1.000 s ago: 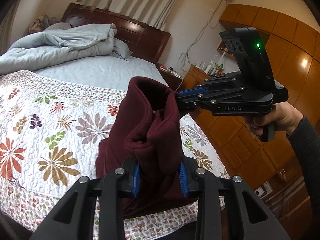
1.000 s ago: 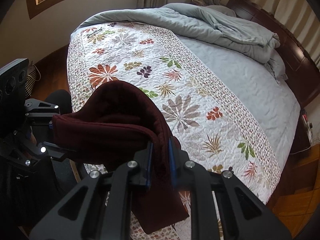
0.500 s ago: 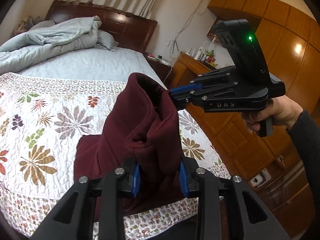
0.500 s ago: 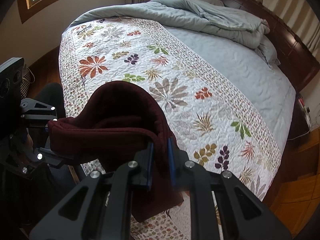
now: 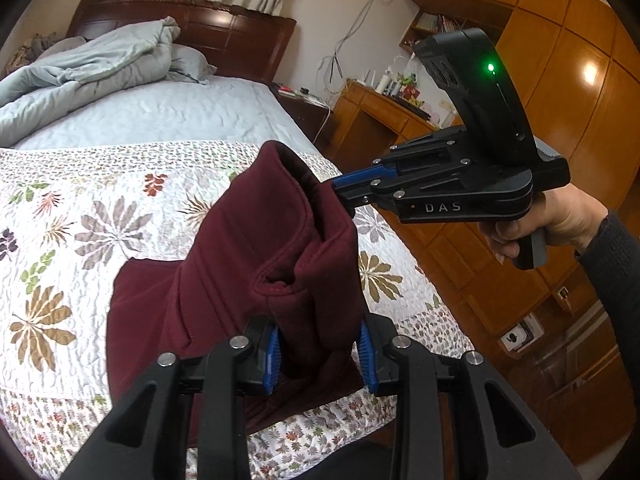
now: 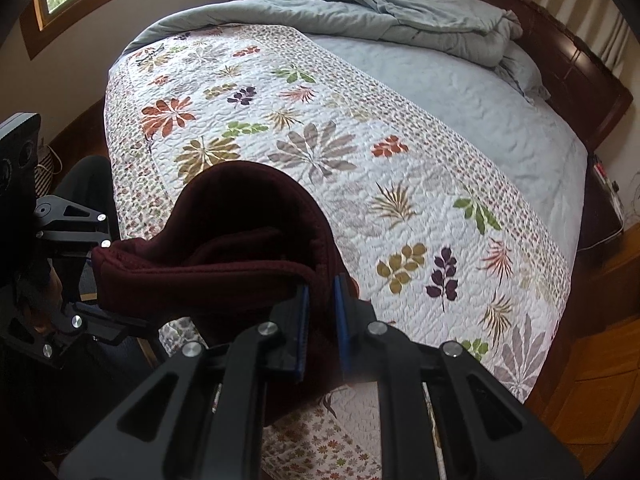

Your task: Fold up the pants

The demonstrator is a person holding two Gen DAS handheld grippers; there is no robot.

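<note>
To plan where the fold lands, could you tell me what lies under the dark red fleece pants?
Under the dark red fleece pants, the white floral quilt shows around them; the patch directly beneath is hidden.

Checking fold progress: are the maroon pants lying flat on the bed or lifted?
Partly lifted. The left gripper and right gripper hold the pants bunched up, while the lower part lies on the quilt.
</note>
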